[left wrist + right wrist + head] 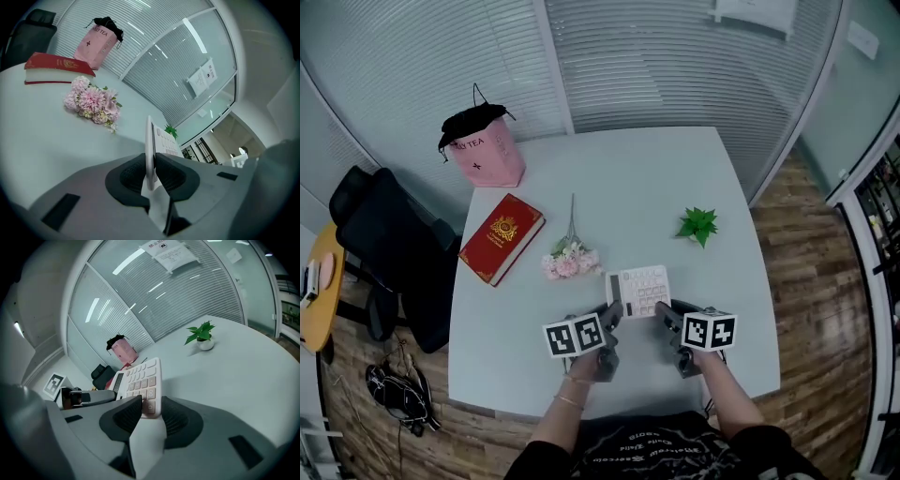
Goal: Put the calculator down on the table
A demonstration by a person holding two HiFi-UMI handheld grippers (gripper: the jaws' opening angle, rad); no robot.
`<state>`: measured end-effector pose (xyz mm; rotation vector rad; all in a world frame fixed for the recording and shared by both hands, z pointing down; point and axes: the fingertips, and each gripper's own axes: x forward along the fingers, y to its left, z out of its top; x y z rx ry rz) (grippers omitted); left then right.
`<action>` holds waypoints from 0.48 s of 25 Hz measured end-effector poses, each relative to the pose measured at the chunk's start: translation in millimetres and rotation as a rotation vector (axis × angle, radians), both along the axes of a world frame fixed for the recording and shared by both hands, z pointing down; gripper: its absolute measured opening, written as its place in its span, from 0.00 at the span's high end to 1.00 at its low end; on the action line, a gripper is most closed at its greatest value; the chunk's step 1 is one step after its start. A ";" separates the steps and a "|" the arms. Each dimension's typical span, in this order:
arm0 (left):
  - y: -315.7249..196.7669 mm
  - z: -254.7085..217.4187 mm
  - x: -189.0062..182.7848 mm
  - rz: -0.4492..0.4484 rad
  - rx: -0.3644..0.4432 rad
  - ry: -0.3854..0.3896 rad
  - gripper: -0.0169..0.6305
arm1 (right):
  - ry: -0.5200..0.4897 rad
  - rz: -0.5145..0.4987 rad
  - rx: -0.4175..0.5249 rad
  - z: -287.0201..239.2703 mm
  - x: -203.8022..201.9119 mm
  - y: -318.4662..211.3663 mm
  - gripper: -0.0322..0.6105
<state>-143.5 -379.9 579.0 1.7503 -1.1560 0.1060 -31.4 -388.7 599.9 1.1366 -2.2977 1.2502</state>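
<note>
A white calculator (pixel 639 290) with pale keys hangs a little above the white table (pixel 722 309), near its front edge, held at both ends. My left gripper (pixel 612 314) is shut on its display end; in the left gripper view the calculator (pixel 151 145) stands edge-on between the pads. My right gripper (pixel 667 315) is shut on the opposite, key end, and the right gripper view shows the calculator (pixel 140 380) clamped by its lower corner, tilted, with the left gripper (pixel 108 396) beyond it.
On the table lie a pink flower bunch (pixel 570 259), a red book (pixel 502 237), a pink tea bag (pixel 485 148) at the back left and a small green plant (pixel 698 225) to the right. A black office chair (pixel 389 248) stands left of the table.
</note>
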 end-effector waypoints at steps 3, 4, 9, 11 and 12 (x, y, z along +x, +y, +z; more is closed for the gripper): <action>-12.6 5.3 3.3 0.015 -0.017 0.005 0.86 | 0.002 0.023 -0.013 4.2 3.6 -10.1 0.73; -16.7 7.3 3.6 0.017 -0.022 0.007 0.86 | 0.008 0.030 -0.017 7.0 5.1 -13.6 0.73; -38.7 21.1 6.4 0.011 -0.055 0.044 0.86 | 0.018 0.064 -0.031 18.0 9.2 -33.6 0.73; -46.1 27.9 5.3 0.001 -0.072 0.054 0.86 | 0.020 0.070 -0.041 21.2 7.0 -42.0 0.73; -50.0 30.6 4.9 -0.001 -0.079 0.057 0.86 | 0.024 0.071 -0.045 23.3 6.8 -46.2 0.73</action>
